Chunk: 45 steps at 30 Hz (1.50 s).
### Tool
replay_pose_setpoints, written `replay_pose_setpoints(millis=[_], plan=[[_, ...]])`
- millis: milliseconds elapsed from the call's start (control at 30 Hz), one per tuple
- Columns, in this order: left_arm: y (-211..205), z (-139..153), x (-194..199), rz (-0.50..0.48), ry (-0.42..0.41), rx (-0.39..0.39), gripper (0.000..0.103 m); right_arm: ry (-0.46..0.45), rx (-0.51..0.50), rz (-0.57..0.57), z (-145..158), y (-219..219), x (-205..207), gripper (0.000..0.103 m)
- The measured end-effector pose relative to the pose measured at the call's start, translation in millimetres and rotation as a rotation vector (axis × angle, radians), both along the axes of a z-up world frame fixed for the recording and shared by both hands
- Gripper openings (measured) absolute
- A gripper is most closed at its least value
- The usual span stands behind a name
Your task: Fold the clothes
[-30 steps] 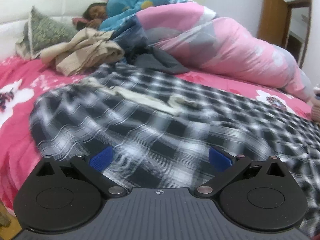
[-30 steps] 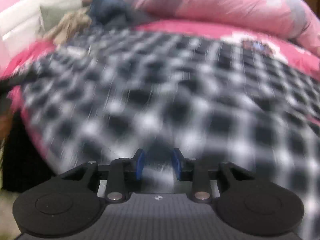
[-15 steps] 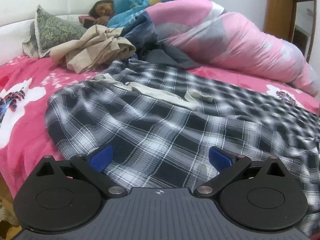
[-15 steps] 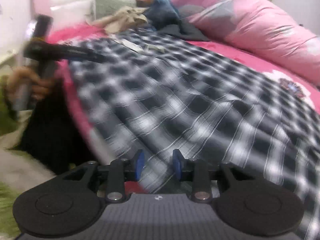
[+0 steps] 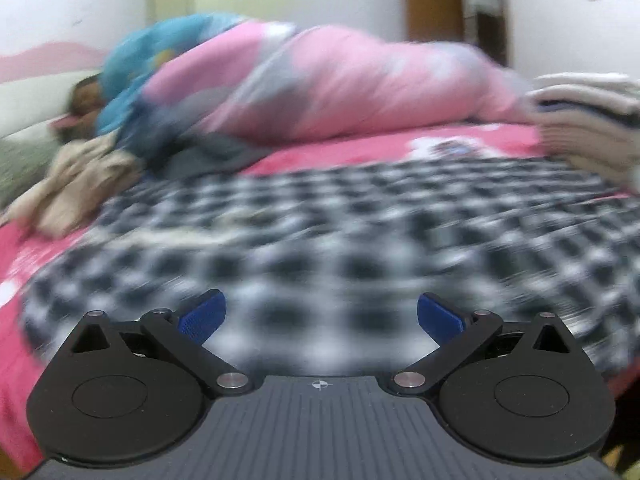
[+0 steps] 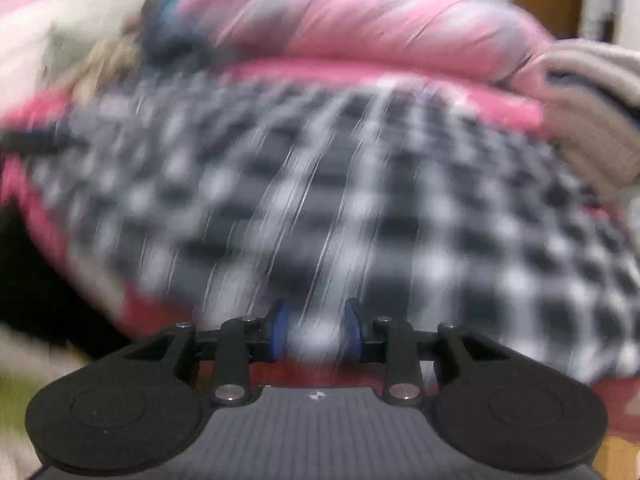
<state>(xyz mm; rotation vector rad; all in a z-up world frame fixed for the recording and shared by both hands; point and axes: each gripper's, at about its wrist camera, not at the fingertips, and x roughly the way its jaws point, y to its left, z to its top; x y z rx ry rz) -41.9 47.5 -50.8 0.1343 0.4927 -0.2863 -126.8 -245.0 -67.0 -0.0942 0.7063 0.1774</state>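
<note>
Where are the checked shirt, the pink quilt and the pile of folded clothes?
checked shirt point(image 5: 360, 232): left wrist view, middle of the spread cloth.
pink quilt point(image 5: 340, 80): left wrist view, top of the bulging roll.
pile of folded clothes point(image 5: 588, 120): left wrist view, side of the stack at the right edge.

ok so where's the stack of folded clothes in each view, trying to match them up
Left wrist: the stack of folded clothes sits at the right edge, past the checked garment.
Right wrist: the same stack is at the upper right edge.
Shared landmark: the pink quilt just left of it.
</note>
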Motion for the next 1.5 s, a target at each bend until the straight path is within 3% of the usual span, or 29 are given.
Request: replay_pose_setpoints(millis=[67,100,200,333,400,467,533,600,733,800,900,967,1067,1133,1200,1300,1367,1433,1500], plan=[[-26,-5,-2,-0.087,0.020,0.016,0.103,-0.070,0.026,-0.014,8,1,18,0.033],[-39,-12,-2,-0.114,0.048,0.035,0.103,-0.058,0.016,-0.016,4,2,25,0.033],[-55,-41,-11,-0.115,0.195,0.120,0.102,0.075,-0.027,-0.054,-24,-1,15,0.032],[-46,-41,-43,-0.108,0.186,0.207,0.102,0.163,0.021,-0.144,-23,-24,-23,0.032],[-48,-30,-40,-0.119,0.149,0.190,0.102,0.102,0.078,-0.194,-10,-33,-15,0.032],[-56,-19,-29,-0.149,0.125,0.147,0.102,0.018,0.097,-0.173,2,-29,3,0.032],[-60,-24,-18,-0.183,0.179,0.113,0.103,0.002,0.083,-0.131,0,-21,18,0.032],[-53,-45,-12,-0.172,0.316,0.114,0.102,0.103,0.052,-0.125,-18,-20,18,0.031],[-33,-54,-48,-0.136,0.287,0.229,0.102,0.247,0.038,-0.184,-31,-29,-12,0.031],[-28,-42,-58,-0.141,0.238,0.214,0.102,0.206,0.042,-0.222,-17,-39,-17,0.031],[-35,-24,-56,-0.179,0.130,0.190,0.103,0.031,0.013,-0.223,16,-40,2,0.031],[-44,-22,-43,-0.199,0.115,0.169,0.103,-0.035,-0.023,-0.206,19,-46,21,0.032],[-56,-39,-25,-0.195,0.225,0.135,0.102,0.039,-0.098,-0.256,-11,-76,39,0.032],[-50,-49,-25,-0.164,0.293,0.122,0.102,0.062,-0.009,-0.324,-15,-110,16,0.031],[-39,-47,-32,-0.141,0.284,0.126,0.102,0.074,0.056,-0.404,-10,-139,-10,0.031],[-37,-32,-34,-0.157,0.214,0.112,0.103,0.048,-0.024,-0.532,7,-156,-18,0.033],[-42,-23,-28,-0.184,0.162,0.092,0.103,-0.020,0.065,-0.541,19,-168,-7,0.033],[-54,-27,-15,-0.200,0.188,0.065,0.103,-0.062,0.110,-0.494,19,-180,4,0.032],[-62,-36,-5,-0.205,0.230,0.044,0.103,-0.046,0.122,-0.473,8,-188,24,0.032]])
